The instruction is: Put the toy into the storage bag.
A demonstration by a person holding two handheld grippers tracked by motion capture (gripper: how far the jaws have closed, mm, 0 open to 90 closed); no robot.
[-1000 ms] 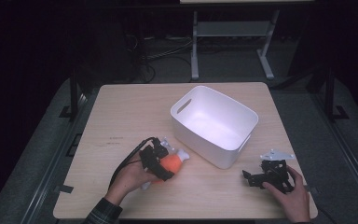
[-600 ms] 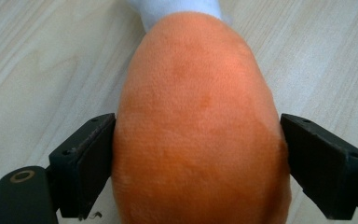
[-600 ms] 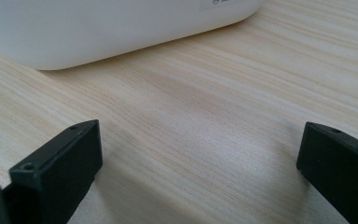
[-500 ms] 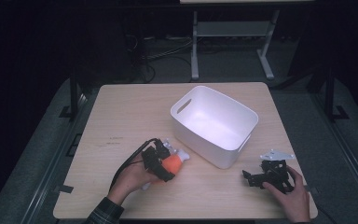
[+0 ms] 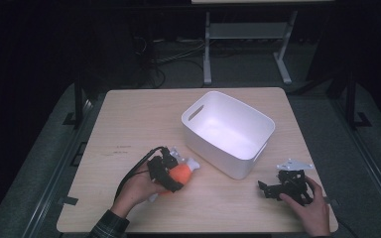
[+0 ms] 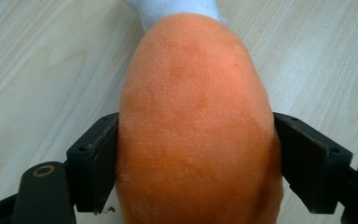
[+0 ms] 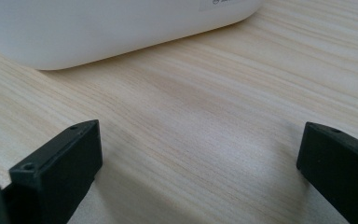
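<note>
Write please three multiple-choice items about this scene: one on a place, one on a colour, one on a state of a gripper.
1. Where is the white plastic bin on the light wooden table?
A. at its near left corner
B. right of centre, toward the far side
C. on the floor

2. What colour is the soft plush toy between the left gripper's jaws?
A. orange with a white part
B. green
C. black

3. How is the right gripper?
A. shut on the bin
B. shut on a toy
C. open, holding nothing

Answers: 1 B, the high view shows it there. 2 A, the left gripper view shows orange fur, white at the top. 3 C, its jaws stand wide apart over bare wood.
</note>
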